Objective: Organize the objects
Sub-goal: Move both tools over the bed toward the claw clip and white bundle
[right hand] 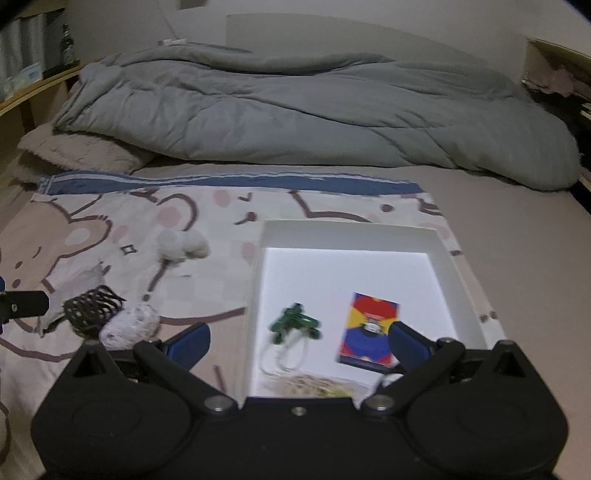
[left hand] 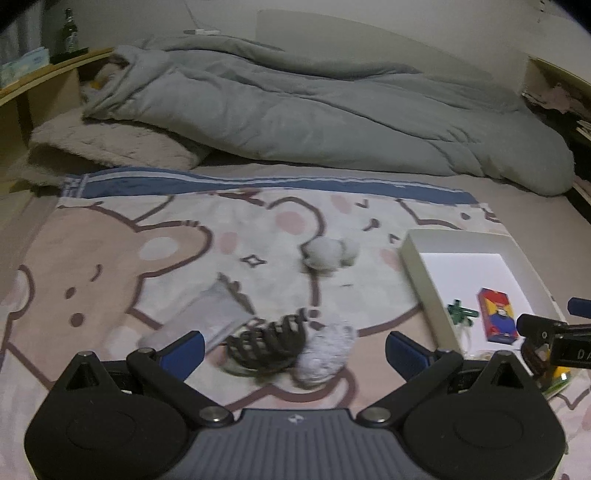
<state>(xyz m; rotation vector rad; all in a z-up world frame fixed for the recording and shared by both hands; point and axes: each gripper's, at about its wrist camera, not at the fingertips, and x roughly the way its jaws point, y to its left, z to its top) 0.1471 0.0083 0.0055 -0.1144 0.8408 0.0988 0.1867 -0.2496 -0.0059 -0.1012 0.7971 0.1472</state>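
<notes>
My left gripper (left hand: 295,350) is open and low over the bear-print blanket (left hand: 110,258). A dark hair claw (left hand: 266,339) and a fluffy pale ball (left hand: 325,354) lie side by side between its fingers, not gripped. A grey pouch (left hand: 210,317) lies just left of them, and white pom-poms (left hand: 328,253) lie farther off. My right gripper (right hand: 297,343) is open over the near end of a white box (right hand: 351,227). The box holds a colourful card box (right hand: 369,332), a green clip (right hand: 295,321) and a tangle of pale cord (right hand: 314,384).
A grey duvet (left hand: 314,110) is heaped across the far side of the bed, with a furry pillow (left hand: 110,144) at the left. A wooden shelf (left hand: 44,70) carries a dark bottle (left hand: 68,31). Bare sheet (right hand: 517,221) stretches right of the box.
</notes>
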